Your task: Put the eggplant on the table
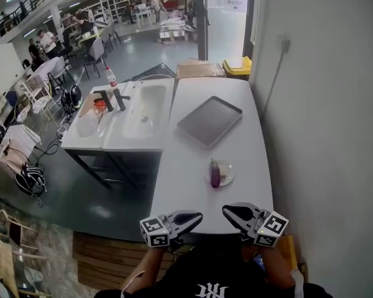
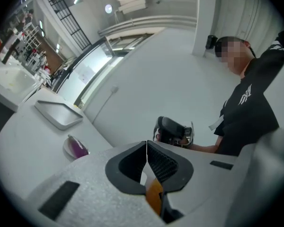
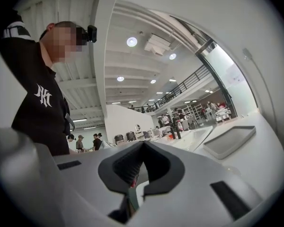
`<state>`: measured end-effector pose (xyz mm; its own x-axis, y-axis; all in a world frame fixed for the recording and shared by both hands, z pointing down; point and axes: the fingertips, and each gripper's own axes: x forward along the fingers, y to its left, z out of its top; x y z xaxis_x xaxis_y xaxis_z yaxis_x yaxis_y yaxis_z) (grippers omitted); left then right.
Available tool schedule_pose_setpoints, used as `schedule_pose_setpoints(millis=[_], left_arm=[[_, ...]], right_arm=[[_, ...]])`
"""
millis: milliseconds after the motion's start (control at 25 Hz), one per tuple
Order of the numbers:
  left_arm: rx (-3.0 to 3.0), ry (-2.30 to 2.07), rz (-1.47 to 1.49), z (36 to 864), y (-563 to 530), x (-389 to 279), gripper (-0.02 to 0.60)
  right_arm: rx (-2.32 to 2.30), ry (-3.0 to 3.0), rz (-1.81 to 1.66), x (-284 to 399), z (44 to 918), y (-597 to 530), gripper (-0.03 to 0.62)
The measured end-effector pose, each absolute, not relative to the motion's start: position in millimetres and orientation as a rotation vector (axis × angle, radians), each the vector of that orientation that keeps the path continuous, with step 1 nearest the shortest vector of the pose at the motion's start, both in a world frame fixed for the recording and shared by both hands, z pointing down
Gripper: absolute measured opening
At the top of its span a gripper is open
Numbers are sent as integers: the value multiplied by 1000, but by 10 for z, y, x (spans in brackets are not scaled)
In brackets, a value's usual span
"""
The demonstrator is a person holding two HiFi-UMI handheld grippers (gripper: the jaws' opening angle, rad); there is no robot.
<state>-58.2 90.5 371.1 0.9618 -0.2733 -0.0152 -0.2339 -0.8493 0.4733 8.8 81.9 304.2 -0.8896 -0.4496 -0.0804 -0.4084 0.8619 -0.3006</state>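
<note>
The left tool (image 2: 146, 148) has its two jaws pressed together with nothing between them. The right tool (image 3: 142, 148) is pinched tight and empty too. Both are held level, tip facing tip, close to the person's chest at the near edge of the white table (image 1: 193, 166). A little way ahead of the right tool, the purple eggplant (image 1: 216, 174) lies on a small plate (image 1: 230, 174), and it is the only thing on that plate. Farther ahead sits a grey tray (image 1: 209, 121) with nothing in it. Left of the tray is a white sink (image 1: 143, 107), and I cannot tell what lies in it. The job has not begun, I think. To do it well, one tool should open wide first, go forward and down to the eggplant, and pinch it gently round its fat middle so it does not slip or squash. Then it can lift the eggplant off and lay it on a bare bit of table beside the plate.
</note>
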Motion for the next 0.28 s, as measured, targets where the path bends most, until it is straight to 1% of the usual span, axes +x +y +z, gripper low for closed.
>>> schedule_pose_setpoints(millis=[120,280], left_arm=[[2628,-378,-98,3720,861,-308,8],[2743,-394,-130,3407,460,251,8]], right_arm=[[-603,2909,-293,491,2691,796,3],[-483,2912,-148,1181,2144,522,3]])
